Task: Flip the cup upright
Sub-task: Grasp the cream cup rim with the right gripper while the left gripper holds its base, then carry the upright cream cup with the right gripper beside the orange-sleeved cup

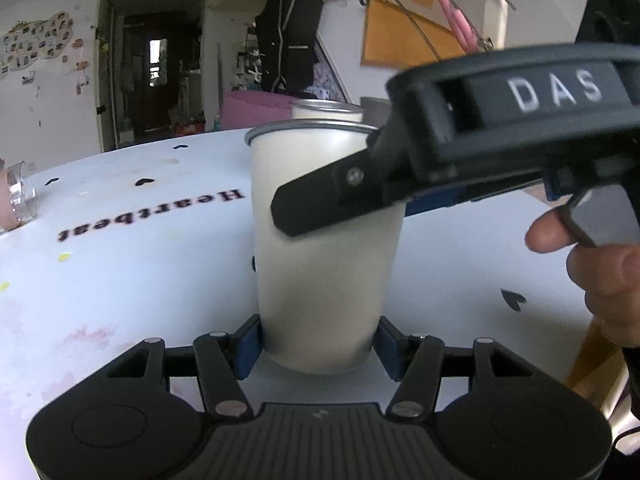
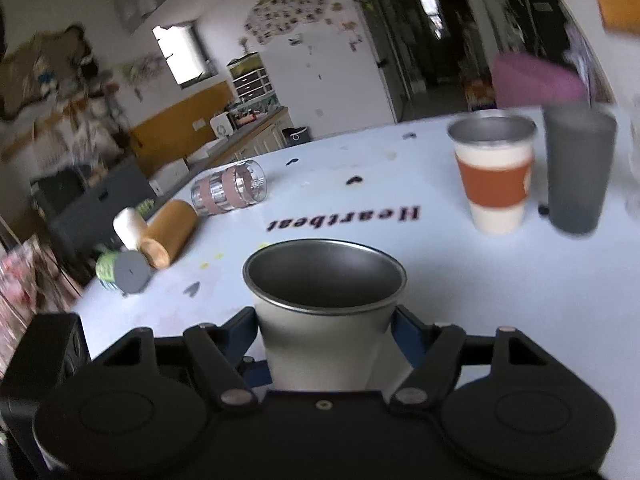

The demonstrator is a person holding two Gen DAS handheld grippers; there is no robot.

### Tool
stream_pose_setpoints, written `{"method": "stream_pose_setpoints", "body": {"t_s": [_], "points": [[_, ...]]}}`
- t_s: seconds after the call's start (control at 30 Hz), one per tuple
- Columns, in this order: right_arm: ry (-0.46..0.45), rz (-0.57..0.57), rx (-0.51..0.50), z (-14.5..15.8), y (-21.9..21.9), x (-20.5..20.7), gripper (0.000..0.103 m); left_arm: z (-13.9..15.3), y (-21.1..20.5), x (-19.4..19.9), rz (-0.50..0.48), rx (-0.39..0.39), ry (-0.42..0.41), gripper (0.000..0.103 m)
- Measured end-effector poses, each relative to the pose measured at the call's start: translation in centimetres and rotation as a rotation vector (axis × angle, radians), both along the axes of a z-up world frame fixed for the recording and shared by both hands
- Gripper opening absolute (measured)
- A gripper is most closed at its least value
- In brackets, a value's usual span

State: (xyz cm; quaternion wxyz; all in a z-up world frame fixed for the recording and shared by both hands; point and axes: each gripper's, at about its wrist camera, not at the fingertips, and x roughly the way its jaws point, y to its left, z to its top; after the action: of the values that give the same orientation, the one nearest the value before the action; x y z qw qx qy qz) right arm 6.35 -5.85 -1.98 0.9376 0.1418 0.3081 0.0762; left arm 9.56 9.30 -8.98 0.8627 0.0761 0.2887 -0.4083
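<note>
A white cup with a metal rim stands upright, mouth up, on the white table. My left gripper has its blue pads on both sides of the cup's base. My right gripper grips the cup higher up, seen from the side in the left wrist view. In the right wrist view the same cup sits between the right gripper's fingers, its grey inside facing up.
An upright cup with an orange sleeve and a dark grey cup stand at the far right. A clear glass with pink bands, a brown cup and other cups lie on their sides at the left edge.
</note>
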Motion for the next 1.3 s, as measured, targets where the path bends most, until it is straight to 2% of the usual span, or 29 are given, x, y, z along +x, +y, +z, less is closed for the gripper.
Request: {"method": "stream_pose_setpoints", "body": {"t_s": [0.03,0.07,0.1,0.17,0.33,0.5,0.6,0.93,1.13,1.3], "points": [[-0.009,0.010,-0.027,0.0,0.2,0.2,0.074,-0.1,0.1,0.1,0.007,-0.012,0.003,0.061],[-0.019,0.018,-0.055,0.1,0.5,0.6,0.073,-0.1,0.3,0.2,0.019,-0.019,0.005,0.069],[-0.028,0.018,-0.082,0.2,0.6,1.0,0.073,-0.1,0.5,0.3,0.039,-0.023,0.003,0.082],[-0.045,0.007,-0.141,0.5,0.8,2.1,0.073,-0.1,1.2,0.3,0.066,-0.036,-0.010,0.088],[-0.093,-0.033,-0.183,0.1,0.3,5.7,0.073,-0.2,3.3,0.7,0.121,-0.061,0.001,0.088],[-0.167,-0.104,-0.314,0.0,0.3,9.5,0.073,-0.3,5.2,1.0,0.191,-0.087,0.011,0.088],[-0.185,-0.113,-0.318,-0.3,0.1,11.4,0.073,-0.3,5.7,1.2,0.213,-0.094,0.016,0.088],[-0.253,-0.185,-0.441,-2.3,1.0,14.6,0.073,-0.2,5.7,1.1,0.219,-0.090,0.005,0.088],[-0.242,-0.193,-0.403,-2.1,0.9,14.3,0.074,-0.1,5.8,1.2,0.228,-0.094,0.000,0.088],[-0.234,-0.184,-0.331,-1.6,0.4,13.4,0.083,0.4,6.1,1.3,0.248,-0.109,-0.005,0.088]]}}
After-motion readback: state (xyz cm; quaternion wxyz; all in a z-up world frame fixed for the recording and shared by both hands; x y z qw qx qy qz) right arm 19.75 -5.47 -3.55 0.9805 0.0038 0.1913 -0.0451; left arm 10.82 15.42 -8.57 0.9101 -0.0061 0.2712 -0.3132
